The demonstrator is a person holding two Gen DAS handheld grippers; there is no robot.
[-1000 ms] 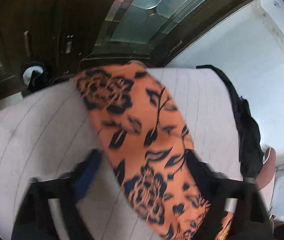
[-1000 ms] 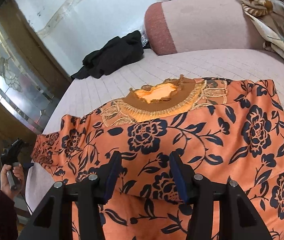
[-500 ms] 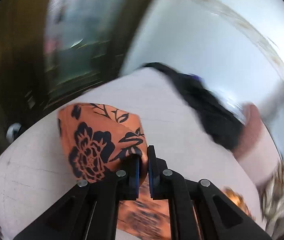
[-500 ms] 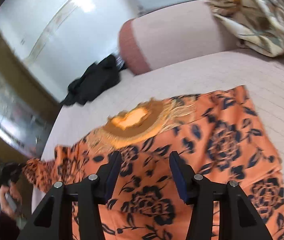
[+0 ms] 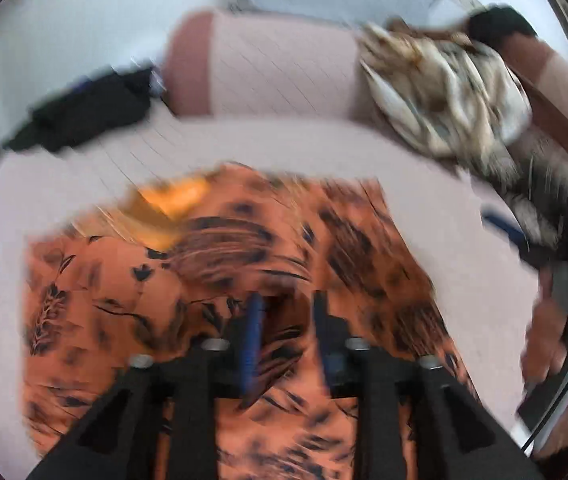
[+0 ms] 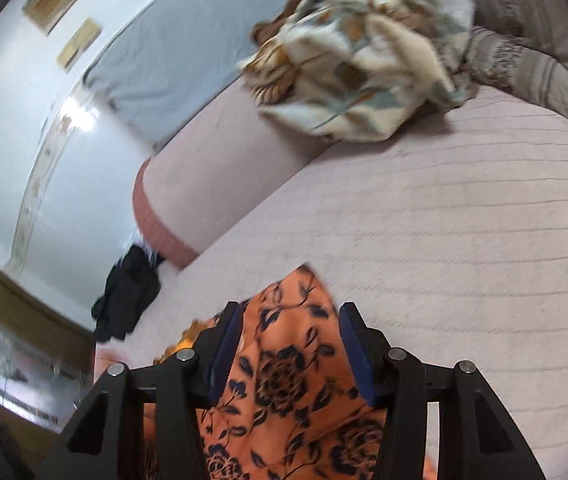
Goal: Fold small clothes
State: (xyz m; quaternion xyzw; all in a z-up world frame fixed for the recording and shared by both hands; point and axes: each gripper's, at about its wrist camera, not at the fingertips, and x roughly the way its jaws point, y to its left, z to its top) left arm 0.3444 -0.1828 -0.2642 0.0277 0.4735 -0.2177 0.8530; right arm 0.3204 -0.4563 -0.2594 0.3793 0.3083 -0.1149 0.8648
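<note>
Legible text, labels, brands, numbers, signs: none in either wrist view. The two framed plaques on the wall (image 6: 68, 12) are too small and blurred to read.

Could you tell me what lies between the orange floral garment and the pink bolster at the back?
Only bare quilted bedcover separates the garment from the bolster, in both views.

A pink quilted bed (image 6: 464, 216) carries a pink bolster (image 5: 276, 76) along its far edge. A crumpled cream floral cloth (image 6: 364, 60) lies beside the bolster. A black garment (image 6: 128, 296) lies bunched at the bed's corner near a pale wall (image 6: 24, 120).
</note>
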